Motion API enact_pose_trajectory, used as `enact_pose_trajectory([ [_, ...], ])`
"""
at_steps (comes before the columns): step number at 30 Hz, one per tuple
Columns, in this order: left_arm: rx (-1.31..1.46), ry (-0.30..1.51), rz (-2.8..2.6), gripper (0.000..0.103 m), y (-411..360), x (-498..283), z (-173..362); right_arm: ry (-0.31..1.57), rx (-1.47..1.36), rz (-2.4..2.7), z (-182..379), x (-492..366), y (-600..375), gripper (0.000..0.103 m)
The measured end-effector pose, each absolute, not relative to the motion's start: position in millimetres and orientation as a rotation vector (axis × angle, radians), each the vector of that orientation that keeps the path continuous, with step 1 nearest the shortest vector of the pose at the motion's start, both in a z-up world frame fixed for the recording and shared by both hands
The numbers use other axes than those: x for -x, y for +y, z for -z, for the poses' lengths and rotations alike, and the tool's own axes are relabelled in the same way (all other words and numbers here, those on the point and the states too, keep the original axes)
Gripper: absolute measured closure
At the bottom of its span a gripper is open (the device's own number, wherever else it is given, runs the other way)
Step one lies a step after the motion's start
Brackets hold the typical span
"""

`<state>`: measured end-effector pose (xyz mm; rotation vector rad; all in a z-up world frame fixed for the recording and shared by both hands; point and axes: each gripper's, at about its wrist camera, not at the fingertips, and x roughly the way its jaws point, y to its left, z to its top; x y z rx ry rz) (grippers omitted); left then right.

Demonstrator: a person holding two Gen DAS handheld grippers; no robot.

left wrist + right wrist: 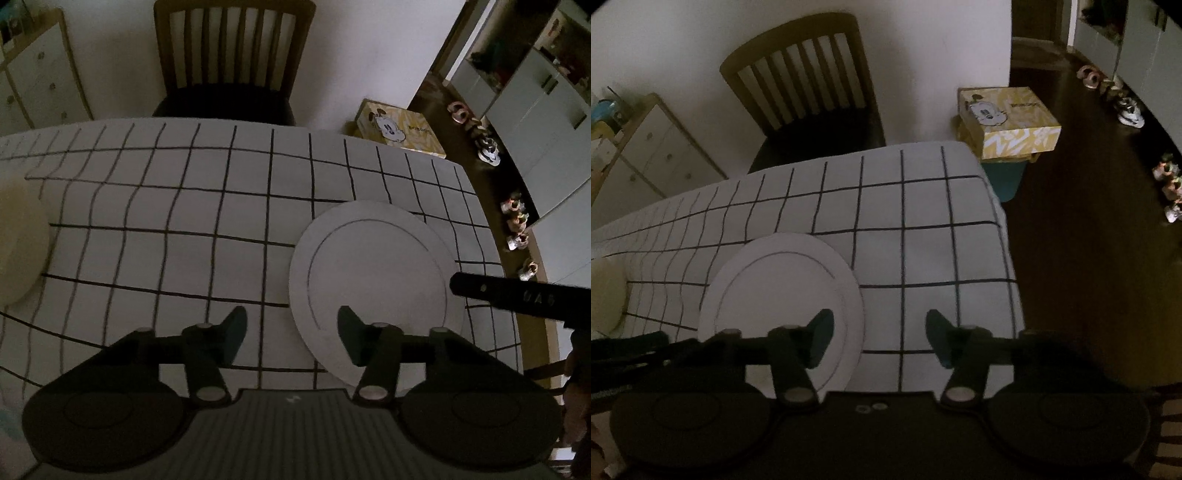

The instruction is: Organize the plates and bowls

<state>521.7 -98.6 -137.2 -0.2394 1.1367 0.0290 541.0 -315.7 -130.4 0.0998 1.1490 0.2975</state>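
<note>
A white round plate [376, 273] with a thin dark ring lies flat on the grid-patterned tablecloth [184, 206], near the table's right end. My left gripper [291, 326] straddles its left rim: one finger is over the plate, the other over the cloth, and the pads stand apart from the rim. My right gripper [879, 328] straddles the plate's [783, 291] right rim the same way, open. Its dark body [517, 295] reaches in at the plate's right side. A cream round dish [18, 240] sits at the far left of the table; bowl or plate, I cannot tell.
A wooden slat-back chair [232, 66] stands behind the table against the wall. A yellow cartoon-printed box [1008, 118] sits past the table's far right corner. White drawers [40, 81] stand at the left. Shoes [487, 147] line the dark floor to the right.
</note>
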Motion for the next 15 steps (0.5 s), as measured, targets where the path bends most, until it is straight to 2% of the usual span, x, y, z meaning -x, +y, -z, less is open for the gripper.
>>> enact_pose_trajectory([
  [1, 0.248, 1.141, -0.029, 0.063, -99, -522, 139, 1.152, -0.096, -0.304, 132, -541, -314, 0.055],
  [2, 0.260, 1.149, -0.030, 0.065, -98, -524, 141, 1.153, -0.090, -0.308, 133, -542, -313, 0.057],
  [15, 0.324, 1.161, -0.032, 0.078, -98, -536, 151, 1.165, -0.131, -0.336, 141, -546, -315, 0.075],
])
